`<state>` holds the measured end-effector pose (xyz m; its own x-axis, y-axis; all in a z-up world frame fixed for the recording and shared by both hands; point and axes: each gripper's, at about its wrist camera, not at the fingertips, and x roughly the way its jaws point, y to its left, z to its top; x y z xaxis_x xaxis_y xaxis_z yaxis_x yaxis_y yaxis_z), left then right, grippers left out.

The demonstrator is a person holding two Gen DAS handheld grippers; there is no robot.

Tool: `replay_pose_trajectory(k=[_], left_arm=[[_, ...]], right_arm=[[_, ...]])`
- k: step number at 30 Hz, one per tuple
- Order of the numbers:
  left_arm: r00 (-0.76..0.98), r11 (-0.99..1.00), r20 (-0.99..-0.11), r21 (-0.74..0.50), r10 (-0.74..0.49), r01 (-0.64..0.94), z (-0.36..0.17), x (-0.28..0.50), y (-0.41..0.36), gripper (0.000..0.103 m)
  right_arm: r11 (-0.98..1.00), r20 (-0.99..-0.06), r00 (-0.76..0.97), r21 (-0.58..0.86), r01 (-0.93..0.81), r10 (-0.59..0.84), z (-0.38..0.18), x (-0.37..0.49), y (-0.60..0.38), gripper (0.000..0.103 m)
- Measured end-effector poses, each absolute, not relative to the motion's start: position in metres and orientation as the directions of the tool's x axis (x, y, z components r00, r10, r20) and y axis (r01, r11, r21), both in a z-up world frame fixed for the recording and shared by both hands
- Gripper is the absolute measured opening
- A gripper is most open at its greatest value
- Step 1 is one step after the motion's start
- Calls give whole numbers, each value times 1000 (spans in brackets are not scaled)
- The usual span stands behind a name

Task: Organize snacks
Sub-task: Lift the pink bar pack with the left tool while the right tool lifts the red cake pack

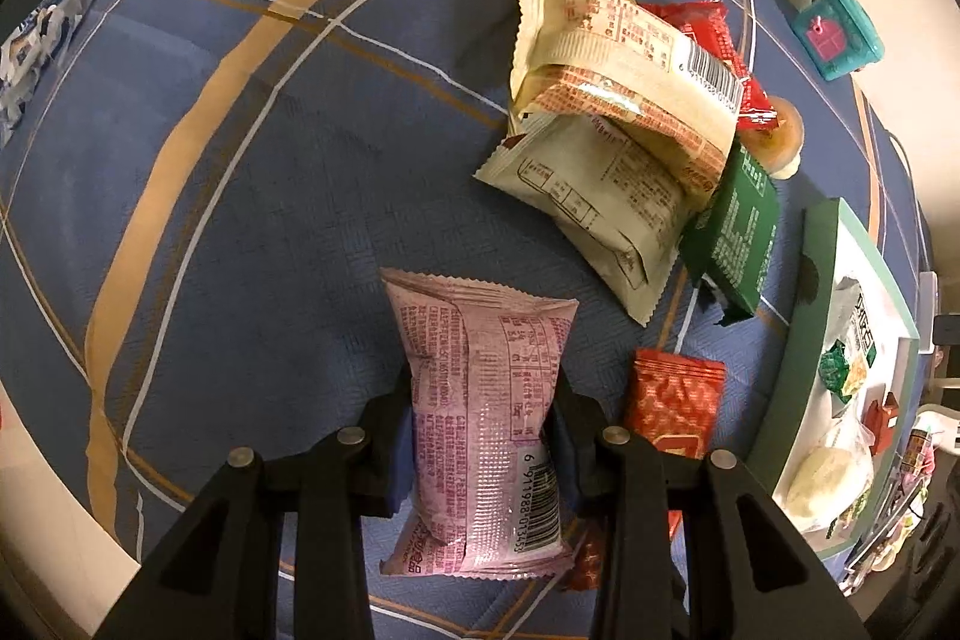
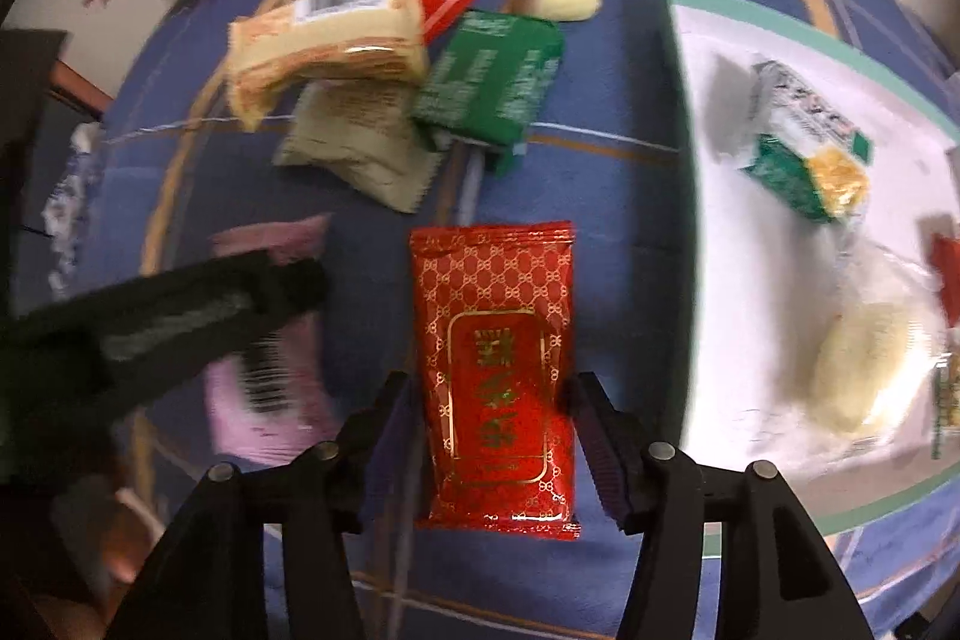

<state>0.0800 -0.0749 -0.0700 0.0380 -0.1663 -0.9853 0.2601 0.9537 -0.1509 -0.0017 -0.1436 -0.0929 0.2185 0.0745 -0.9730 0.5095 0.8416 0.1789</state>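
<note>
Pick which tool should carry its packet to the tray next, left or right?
Left. The left tool is already shut on the pink packet. The right tool only straddles the red packet, pads apart, though the tray lies nearer it.

Pink snack packet (image 1: pixel 480 400) barcode reads 6 911988 013453.

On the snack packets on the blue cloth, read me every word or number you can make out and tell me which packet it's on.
"6 911988 013453", last digits uncertain: barcode on the pink packet.
Cream packet: barcode digits and print too small.
Green packet: print too blurred.
Red patterned packet: gold characters, not legible.
</note>
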Motion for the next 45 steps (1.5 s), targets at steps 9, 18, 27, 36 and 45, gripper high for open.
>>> replay_pose_trajectory(k=[9, 18, 27, 36, 45], left_arm=[[30, 954, -982, -171, -184, 244, -79, 91, -69, 40], [35, 953, -983, -163, -178, 254, -79, 94, -72, 40], [51, 955, -984, -151, -169, 255, -81, 95, -72, 40], [101, 955, -975, -171, -200, 242, -56, 88, -70, 39], [190, 949, -947, -212, -258, 235, -13, 82, -68, 39]], right_arm=[[885, -983, 171, 14, 466, -74, -105, 20, -115, 60], [891, -979, 179, -9, 454, -101, -100, 17, -111, 55], [886, -978, 183, -5, 463, -101, -86, 6, -119, 52], [855, -977, 211, 102, 509, -9, -75, -7, -137, 48], [829, -944, 324, 226, 512, 57, -32, -23, -151, 48]])
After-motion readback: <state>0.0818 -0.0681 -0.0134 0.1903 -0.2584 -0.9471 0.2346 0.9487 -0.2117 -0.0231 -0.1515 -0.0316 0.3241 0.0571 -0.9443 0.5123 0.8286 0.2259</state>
